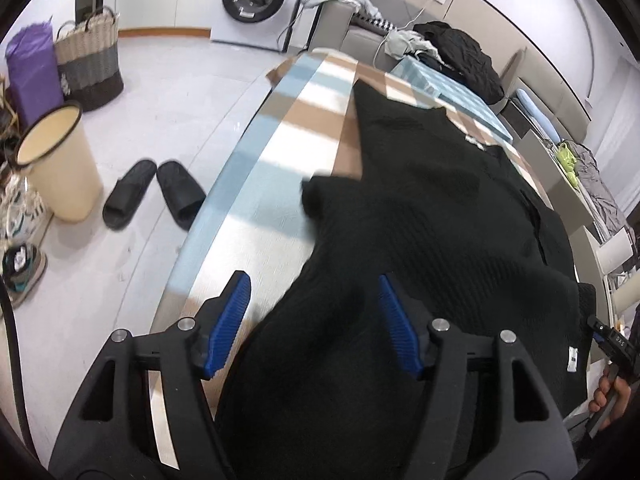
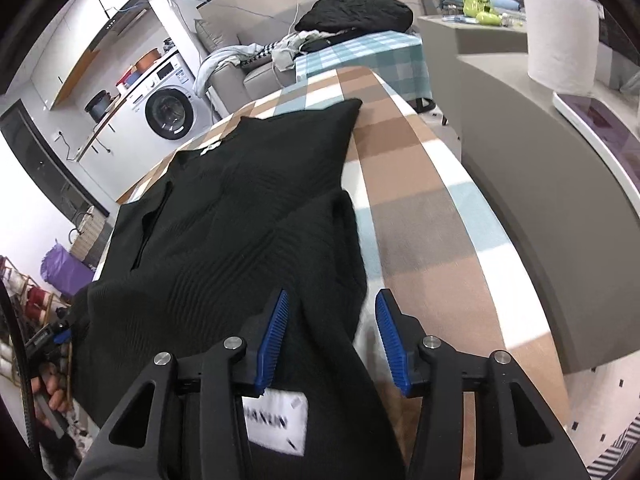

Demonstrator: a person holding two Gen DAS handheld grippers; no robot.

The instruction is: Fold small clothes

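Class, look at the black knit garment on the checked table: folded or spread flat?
Partly folded: the black knit garment has both sleeves turned inward over its body.

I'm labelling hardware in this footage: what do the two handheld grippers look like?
Both match: the left gripper and right gripper have black frames with triangular cutouts, silver round bolts, and ribbed blue pads on the fingers. No cables or sleeves clearly visible.

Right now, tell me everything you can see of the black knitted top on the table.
The black top is a ribbed knit, spread flat on the checked tablecloth, neckline at the far end with a small white tag. Both side parts are folded inward. A white label shows near the right gripper. Both grippers' jaws stand open over its near hem, left gripper included.
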